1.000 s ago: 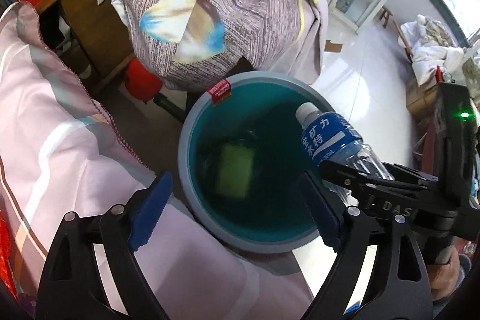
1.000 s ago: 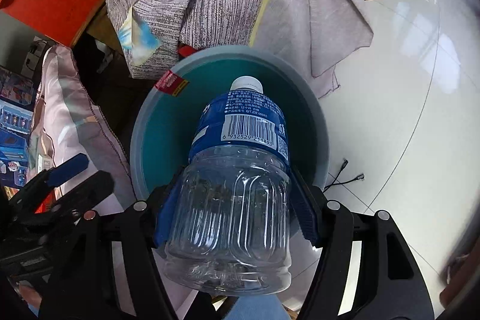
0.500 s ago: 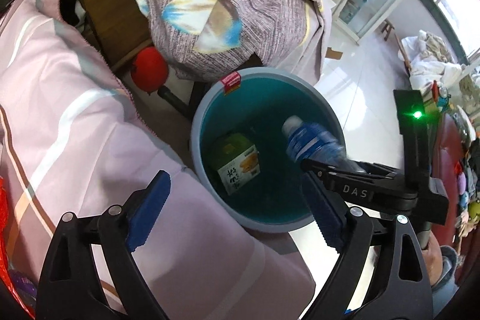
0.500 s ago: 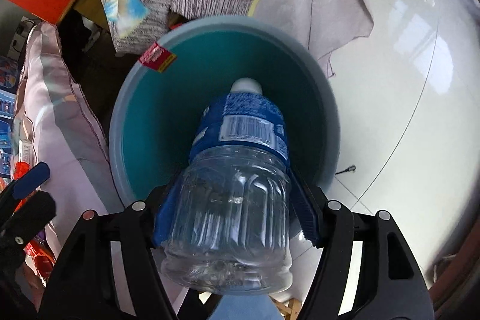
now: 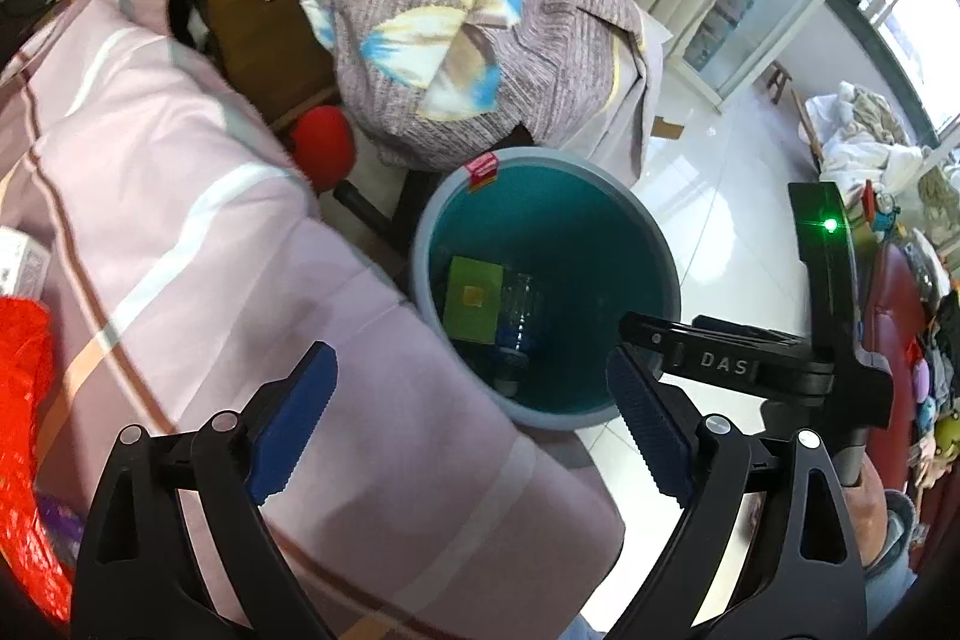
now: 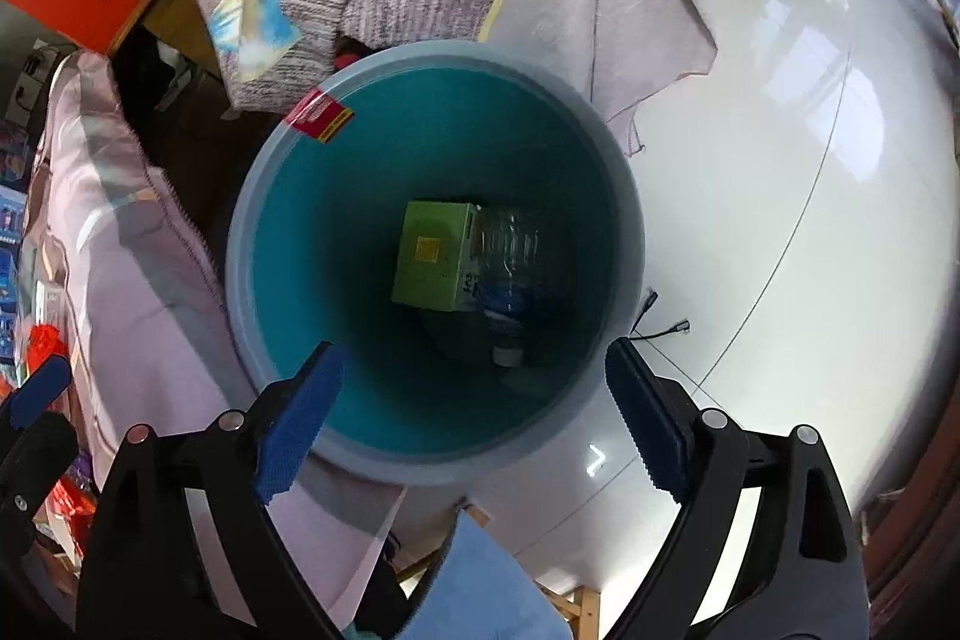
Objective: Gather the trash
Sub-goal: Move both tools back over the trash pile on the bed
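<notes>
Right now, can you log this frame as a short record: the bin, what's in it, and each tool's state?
bin: round grey bin with teal inside, on the floor beside a pink quilt
contents: green carton and clear plastic bottle lying side by side at the bottom
right tool: jaws have just been opening, nothing between them, above the bin
left tool: open, empty

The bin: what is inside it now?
Inside the bin lie a green carton and a clear plastic bottle beside it, cap toward the camera. The bin floor under them is covered, so anything beneath cannot be seen.
</notes>
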{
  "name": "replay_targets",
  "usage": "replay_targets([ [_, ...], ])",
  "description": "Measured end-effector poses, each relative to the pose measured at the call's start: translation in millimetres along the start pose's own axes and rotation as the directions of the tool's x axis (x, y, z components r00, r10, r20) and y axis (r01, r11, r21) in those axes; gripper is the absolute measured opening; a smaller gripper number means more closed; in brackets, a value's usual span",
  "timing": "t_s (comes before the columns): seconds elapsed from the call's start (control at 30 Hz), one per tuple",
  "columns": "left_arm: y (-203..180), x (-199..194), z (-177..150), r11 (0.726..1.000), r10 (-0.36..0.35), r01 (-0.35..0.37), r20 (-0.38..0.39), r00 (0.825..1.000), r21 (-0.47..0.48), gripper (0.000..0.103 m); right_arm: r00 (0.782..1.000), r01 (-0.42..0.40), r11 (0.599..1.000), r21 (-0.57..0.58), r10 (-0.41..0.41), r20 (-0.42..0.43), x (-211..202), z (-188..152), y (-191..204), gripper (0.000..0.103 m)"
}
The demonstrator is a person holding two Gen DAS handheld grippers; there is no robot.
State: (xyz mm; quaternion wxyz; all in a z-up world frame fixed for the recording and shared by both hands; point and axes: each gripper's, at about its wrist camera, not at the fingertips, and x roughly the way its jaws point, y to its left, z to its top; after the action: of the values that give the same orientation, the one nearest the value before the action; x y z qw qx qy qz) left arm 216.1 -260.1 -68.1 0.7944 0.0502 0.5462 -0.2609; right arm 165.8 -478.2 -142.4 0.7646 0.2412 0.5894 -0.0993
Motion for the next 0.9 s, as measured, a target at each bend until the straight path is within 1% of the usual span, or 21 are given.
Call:
replay_targets([
  [0.2, 23.2, -31.3, -22.2, 0.999, 0.038, -0.037, 0.035, 0.999, -0.029, 0.094, 1.000, -0.019, 0.999, -0.043, 0.020, 0.019, -22.6, -19.3, 23.7, 0.087],
  [0.33, 46.2, -54.5, -41.3, 0.997, 0.063, -0.059, 0.061, 0.996, -0.058, 0.095, 0.999, -0.039, 0.996, -0.075, 0.041, 0.032, -35.9, -33.6, 49.9, 0.087],
  [0.57, 95.3, -93.3, -81.3, 0.988, 0.112, -0.102, 0.083, 0.990, -0.117, 0.096, 0.998, -0.056, 0.984, -0.172, 0.062, 0.032, -50.1, -71.2, 112.8, 0.087],
  [0.7, 123.2, -121.2, -107.8, 0.981, 0.149, -0.134, 0.102, 0.984, -0.137, 0.096, 0.997, -0.062, 0.970, -0.235, 0.070, 0.025, -57.6, -91.1, 145.6, 0.087],
  [0.8, 140.6, -142.0, -125.9, 0.977, 0.167, -0.147, 0.125, 0.978, -0.154, 0.096, 0.998, -0.054, 0.952, -0.303, 0.063, 0.020, -62.8, -109.2, 178.6, 0.087],
  [0.9, 160.9, -165.2, -145.3, 0.970, 0.193, -0.166, 0.148, 0.970, -0.179, 0.096, 0.998, -0.057, 0.935, -0.351, 0.065, 0.011, -65.4, -123.4, 203.7, 0.087],
])
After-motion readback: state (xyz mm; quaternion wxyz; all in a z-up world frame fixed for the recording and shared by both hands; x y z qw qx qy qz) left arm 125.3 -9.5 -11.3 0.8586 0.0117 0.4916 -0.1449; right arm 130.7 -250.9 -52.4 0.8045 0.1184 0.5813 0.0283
